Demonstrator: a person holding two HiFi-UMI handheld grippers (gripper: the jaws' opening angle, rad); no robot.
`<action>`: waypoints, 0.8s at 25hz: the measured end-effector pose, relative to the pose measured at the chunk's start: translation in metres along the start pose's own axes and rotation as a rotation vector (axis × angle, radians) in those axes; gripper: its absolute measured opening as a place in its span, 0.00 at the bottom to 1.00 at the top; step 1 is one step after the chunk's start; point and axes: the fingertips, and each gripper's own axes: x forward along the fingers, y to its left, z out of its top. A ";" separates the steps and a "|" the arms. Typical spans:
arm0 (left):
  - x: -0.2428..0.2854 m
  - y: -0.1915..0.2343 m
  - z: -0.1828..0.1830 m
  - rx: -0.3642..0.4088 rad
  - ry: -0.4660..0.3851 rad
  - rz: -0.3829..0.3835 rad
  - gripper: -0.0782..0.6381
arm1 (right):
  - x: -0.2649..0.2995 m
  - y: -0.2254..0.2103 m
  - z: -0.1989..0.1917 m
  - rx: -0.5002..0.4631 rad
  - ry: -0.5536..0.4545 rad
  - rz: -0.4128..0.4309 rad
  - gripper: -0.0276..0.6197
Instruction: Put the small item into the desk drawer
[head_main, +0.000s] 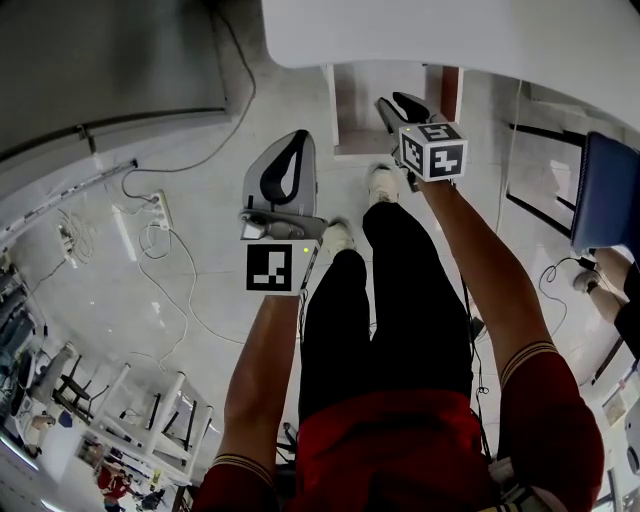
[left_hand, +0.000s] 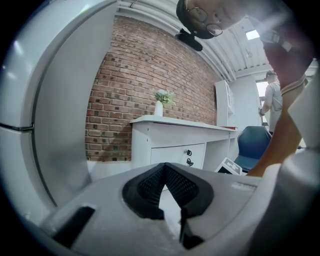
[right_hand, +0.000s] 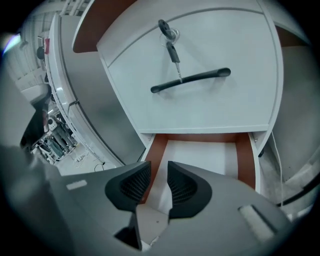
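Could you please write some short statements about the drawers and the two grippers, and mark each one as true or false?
1. The lower drawer is open. True.
2. A key hangs in the lock of the closed drawer front above it. True.
3. The right gripper holds a small item. False: its jaws stand apart with nothing between them.
4. The left gripper is wide open. False: its jaw tips meet, and nothing is held.
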 end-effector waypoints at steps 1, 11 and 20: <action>-0.001 0.001 0.000 -0.006 -0.001 0.002 0.12 | -0.002 0.003 0.002 -0.014 -0.015 0.005 0.20; -0.002 -0.007 0.022 0.001 -0.022 -0.028 0.12 | -0.049 0.030 0.038 -0.081 -0.155 0.028 0.05; 0.000 -0.019 0.044 0.028 -0.039 -0.072 0.12 | -0.098 0.064 0.076 -0.182 -0.263 0.073 0.05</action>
